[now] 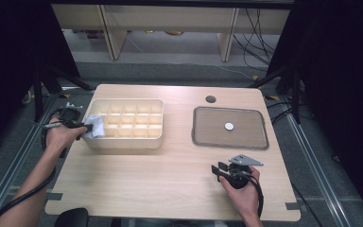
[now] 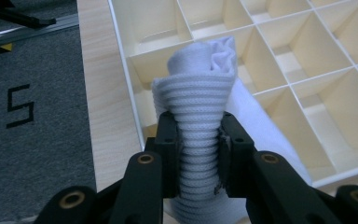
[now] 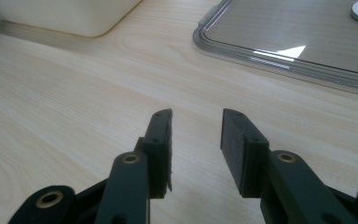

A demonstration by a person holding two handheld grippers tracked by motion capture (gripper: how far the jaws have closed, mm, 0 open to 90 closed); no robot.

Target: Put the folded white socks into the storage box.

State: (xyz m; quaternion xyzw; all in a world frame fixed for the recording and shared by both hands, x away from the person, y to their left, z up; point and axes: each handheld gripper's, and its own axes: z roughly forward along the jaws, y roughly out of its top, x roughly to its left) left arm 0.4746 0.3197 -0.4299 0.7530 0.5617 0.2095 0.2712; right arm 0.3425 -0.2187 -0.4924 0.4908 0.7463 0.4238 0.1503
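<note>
- A rolled white sock (image 2: 200,107) is grasped by the left gripper (image 2: 198,156); its jaws are clenched on the ribbed cuff, which is seen in the centre of the left gripper view.
- In the high view, the sock (image 1: 94,126) is held at the left end of the divided box (image 1: 125,141), in the left middle of the frame, over the outer cells.
- The sock is judged to be light, soft and easily squeezed, not fragile. The ribbed knit should give good friction, so slipping is not expected.
- The roll may loosen if it is taken at the loose end; the tight ribbed part is the better place to hold.
- The cells of the box that can be seen look empty, apart from the place under the sock, which is hidden.
- The flat tray (image 1: 230,141) on the right of the worktop (image 1: 170,179) carries one small white disc (image 1: 229,126).
- The right gripper (image 3: 196,140) rests low over the worktop with its jaws released, and nothing is between them.
</note>
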